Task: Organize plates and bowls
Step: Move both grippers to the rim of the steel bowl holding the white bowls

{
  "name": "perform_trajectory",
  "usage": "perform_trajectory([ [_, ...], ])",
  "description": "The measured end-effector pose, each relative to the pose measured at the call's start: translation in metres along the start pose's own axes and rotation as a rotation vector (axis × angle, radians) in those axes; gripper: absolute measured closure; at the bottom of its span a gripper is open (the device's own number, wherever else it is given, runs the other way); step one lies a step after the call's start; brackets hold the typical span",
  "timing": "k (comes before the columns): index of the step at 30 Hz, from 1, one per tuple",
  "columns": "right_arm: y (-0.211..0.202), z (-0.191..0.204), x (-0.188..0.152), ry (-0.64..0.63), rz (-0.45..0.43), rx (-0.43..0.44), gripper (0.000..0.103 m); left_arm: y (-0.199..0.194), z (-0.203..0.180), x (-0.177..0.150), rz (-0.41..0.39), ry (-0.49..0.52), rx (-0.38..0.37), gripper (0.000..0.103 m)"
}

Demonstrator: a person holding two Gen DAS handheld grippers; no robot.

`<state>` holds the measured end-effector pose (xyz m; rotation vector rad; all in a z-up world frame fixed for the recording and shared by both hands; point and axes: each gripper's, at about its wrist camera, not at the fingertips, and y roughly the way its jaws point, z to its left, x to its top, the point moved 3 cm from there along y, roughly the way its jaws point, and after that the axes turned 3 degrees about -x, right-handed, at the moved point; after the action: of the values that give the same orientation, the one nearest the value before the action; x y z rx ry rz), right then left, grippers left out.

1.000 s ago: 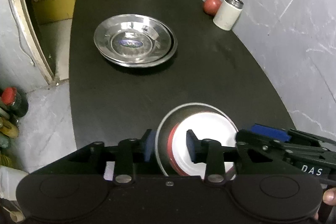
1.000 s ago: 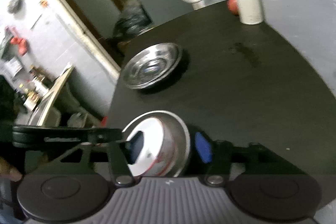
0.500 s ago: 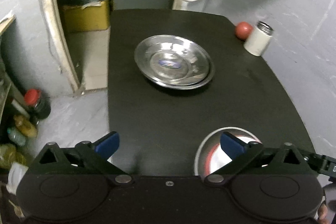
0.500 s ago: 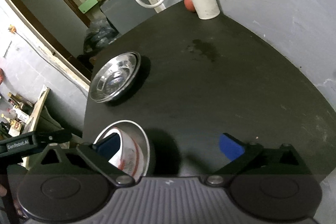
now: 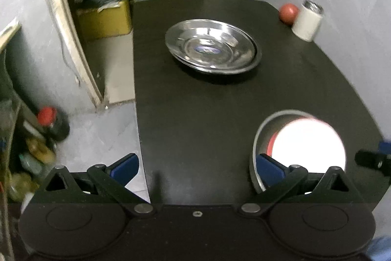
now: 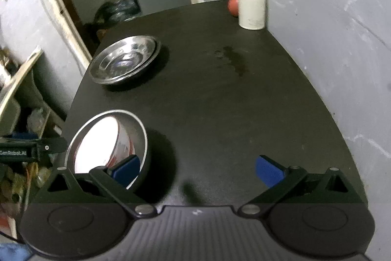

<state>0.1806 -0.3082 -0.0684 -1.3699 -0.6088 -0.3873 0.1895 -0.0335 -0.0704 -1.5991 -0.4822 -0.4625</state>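
Both grippers level (jaws wide) | left gripper | right gripper

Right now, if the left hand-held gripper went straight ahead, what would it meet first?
Probably the stacked shiny steel plates mid-table; only bare black table lies before them, though its height above the top is unclear.

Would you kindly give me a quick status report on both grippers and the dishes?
Left gripper open, right gripper open, both empty. Steel bowl holding white bowl; steel plates stacked. Nothing in the way.

Dim room, fisheye-bent edges, slight motion blur; white bowl glares, blown out, on the dark table.
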Motion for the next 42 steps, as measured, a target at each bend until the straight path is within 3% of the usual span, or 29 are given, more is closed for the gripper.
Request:
perform_trajectory([
  [18,0.003,0.025,0.000,-0.175,-0.001,0.012,0.000,0.003,-0.009,-0.014,0.013,0.017,-0.026,0.001],
  [32,0.008,0.026,-0.003,-0.207,0.012,0.006,0.000,0.006,-0.015,-0.009,0.019,0.067,-0.003,0.001],
  [42,0.011,0.024,-0.003,-0.209,0.013,0.015,0.000,0.008,-0.027,-0.001,-0.004,0.209,0.031,0.001],
])
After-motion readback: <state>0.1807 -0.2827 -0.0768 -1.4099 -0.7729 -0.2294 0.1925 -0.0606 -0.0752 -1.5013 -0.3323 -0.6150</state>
